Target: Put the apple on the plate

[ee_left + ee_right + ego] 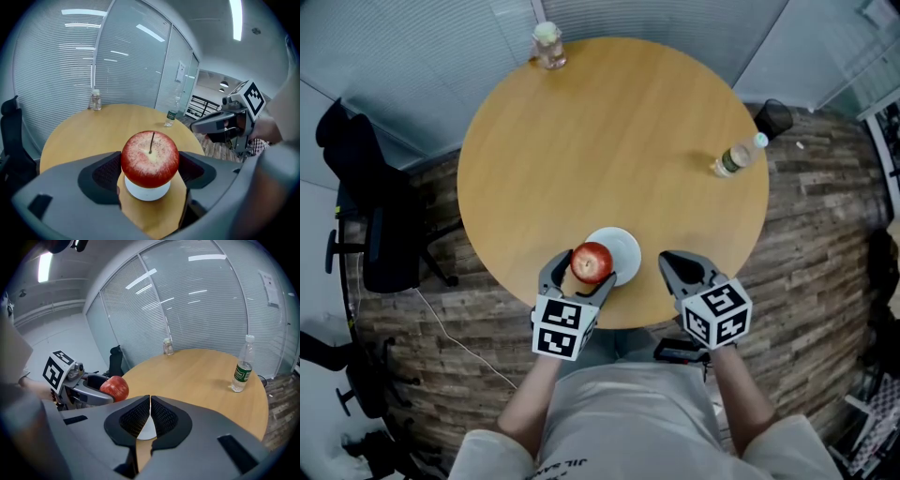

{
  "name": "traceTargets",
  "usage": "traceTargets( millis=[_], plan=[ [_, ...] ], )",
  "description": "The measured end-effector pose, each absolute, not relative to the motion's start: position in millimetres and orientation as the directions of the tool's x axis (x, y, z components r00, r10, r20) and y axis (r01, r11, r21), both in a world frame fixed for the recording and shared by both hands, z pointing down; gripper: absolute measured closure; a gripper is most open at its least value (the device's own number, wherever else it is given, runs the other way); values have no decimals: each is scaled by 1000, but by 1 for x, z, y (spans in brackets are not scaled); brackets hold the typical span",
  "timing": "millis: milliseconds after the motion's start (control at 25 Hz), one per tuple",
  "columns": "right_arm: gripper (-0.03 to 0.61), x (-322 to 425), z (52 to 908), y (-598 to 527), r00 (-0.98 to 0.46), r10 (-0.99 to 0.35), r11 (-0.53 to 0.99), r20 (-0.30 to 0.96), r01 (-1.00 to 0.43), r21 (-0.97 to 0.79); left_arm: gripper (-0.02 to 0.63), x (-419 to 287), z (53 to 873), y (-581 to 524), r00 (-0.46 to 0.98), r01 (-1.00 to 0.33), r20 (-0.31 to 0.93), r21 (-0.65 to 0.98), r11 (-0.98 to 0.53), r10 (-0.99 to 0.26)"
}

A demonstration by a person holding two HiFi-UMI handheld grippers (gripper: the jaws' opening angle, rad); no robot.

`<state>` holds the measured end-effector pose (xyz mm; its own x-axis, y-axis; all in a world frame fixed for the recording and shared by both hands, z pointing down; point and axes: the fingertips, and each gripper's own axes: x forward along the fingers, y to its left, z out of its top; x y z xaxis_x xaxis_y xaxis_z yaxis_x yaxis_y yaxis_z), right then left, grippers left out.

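Note:
A red apple with its stem up sits between the jaws of my left gripper, which is shut on it. The apple hangs just above a small white plate near the table's front edge; the plate shows under it in the left gripper view. My right gripper hovers to the right of the plate, jaws shut on nothing. From the right gripper view the apple and left gripper appear at the left, and a sliver of the plate shows past the jaws.
The round wooden table carries a clear water bottle at the right and a small jar at the far edge. A black office chair stands at the left. A dark bin sits on the floor past the table's right side.

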<state>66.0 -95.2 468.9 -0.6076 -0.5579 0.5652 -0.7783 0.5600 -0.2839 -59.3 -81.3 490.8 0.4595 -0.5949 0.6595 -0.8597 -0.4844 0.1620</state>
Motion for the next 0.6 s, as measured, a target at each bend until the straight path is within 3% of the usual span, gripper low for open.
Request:
traceTargets(
  millis=[600],
  plan=[
    [548, 58, 495, -91, -590, -546, 530, 594, -793, -300, 233, -48, 544, -88, 479, -839, 696, 182, -513, -535]
  ],
)
